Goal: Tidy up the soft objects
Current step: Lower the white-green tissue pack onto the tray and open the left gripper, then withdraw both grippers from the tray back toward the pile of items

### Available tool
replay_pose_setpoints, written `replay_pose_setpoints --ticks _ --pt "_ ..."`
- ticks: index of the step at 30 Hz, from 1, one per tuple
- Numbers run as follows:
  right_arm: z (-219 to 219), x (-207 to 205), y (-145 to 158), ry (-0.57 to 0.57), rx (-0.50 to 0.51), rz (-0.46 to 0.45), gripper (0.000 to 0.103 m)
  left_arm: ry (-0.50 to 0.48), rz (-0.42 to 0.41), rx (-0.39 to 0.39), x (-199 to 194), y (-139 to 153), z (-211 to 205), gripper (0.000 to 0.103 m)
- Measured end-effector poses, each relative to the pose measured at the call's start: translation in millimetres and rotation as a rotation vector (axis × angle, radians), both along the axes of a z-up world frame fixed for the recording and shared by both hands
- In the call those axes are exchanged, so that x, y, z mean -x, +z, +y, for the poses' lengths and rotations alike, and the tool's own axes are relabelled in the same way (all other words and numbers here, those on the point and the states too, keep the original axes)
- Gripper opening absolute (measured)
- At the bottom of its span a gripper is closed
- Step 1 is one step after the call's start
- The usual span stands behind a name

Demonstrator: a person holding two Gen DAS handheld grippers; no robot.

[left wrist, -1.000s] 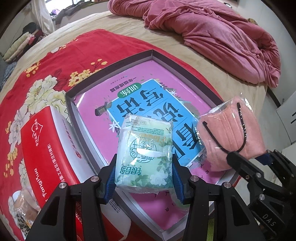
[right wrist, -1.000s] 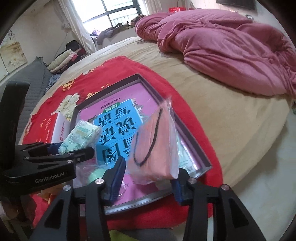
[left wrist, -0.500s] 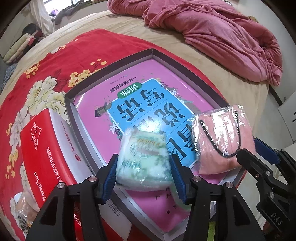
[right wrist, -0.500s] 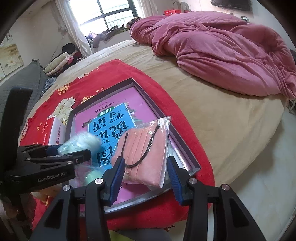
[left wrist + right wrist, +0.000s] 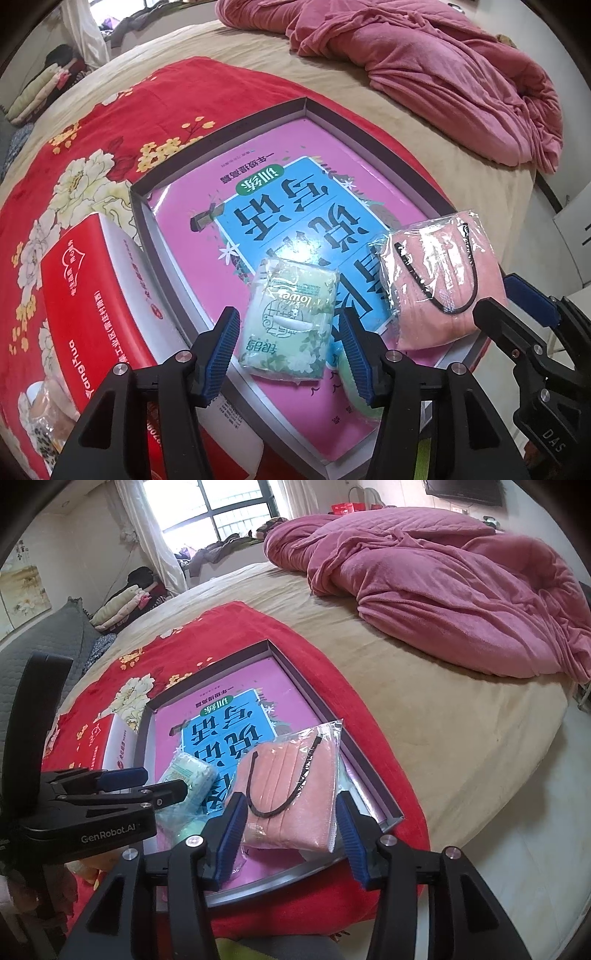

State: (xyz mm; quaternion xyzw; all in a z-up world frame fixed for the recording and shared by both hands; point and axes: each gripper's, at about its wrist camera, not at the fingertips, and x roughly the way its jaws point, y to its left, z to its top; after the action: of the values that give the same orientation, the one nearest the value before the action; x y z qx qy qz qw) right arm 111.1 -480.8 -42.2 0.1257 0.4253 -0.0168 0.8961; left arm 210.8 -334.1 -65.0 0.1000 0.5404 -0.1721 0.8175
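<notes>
The green tissue pack (image 5: 291, 325) lies flat in the shallow box (image 5: 236, 129) on a pink and blue book (image 5: 295, 206), its long axis running away from the left gripper (image 5: 290, 354), whose pads stand clear on either side. Beside it the bagged pink masks (image 5: 291, 794) lie flat, long axis likewise away, between the right gripper (image 5: 288, 834), whose jaws are opening. The box sits on a red floral blanket (image 5: 92, 140) over a tan bed (image 5: 461, 720), with a crumpled pink quilt (image 5: 443, 590) behind.

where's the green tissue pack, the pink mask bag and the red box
green tissue pack (image 5: 291, 325), left wrist view, middle of its printed face
pink mask bag (image 5: 291, 794), right wrist view, centre of the masks
red box (image 5: 77, 291), left wrist view, its red top
</notes>
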Motion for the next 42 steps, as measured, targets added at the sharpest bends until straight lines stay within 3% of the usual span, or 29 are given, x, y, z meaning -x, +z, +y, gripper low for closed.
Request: replay_pose_setpoints --ticks 3,14,17,23,42 --pt "0.4 0.1 1.9 0.0 0.004 -0.005 0.056 0.001 0.0 0.007 0.9 1.5 1.2 0.066" --pt "4.5 3.1 11.1 -0.008 0.051 -0.011 0.057 -0.001 -0.02 0.037 9.3 13.1 7.3 0.073" --pt "3.8 4.5 13.8 -0.021 0.068 -0.011 0.057 0.017 -0.027 0.066 14.2 20.2 13.5 0.08" --pt "2.3 7.6 19.4 -0.034 0.069 -0.016 0.067 0.048 -0.033 0.1 23.4 31.7 26.4 0.08" --pt "16.0 16.7 43.0 -0.039 0.101 -0.038 0.069 0.066 -0.085 0.126 51.9 59.4 54.4 0.081"
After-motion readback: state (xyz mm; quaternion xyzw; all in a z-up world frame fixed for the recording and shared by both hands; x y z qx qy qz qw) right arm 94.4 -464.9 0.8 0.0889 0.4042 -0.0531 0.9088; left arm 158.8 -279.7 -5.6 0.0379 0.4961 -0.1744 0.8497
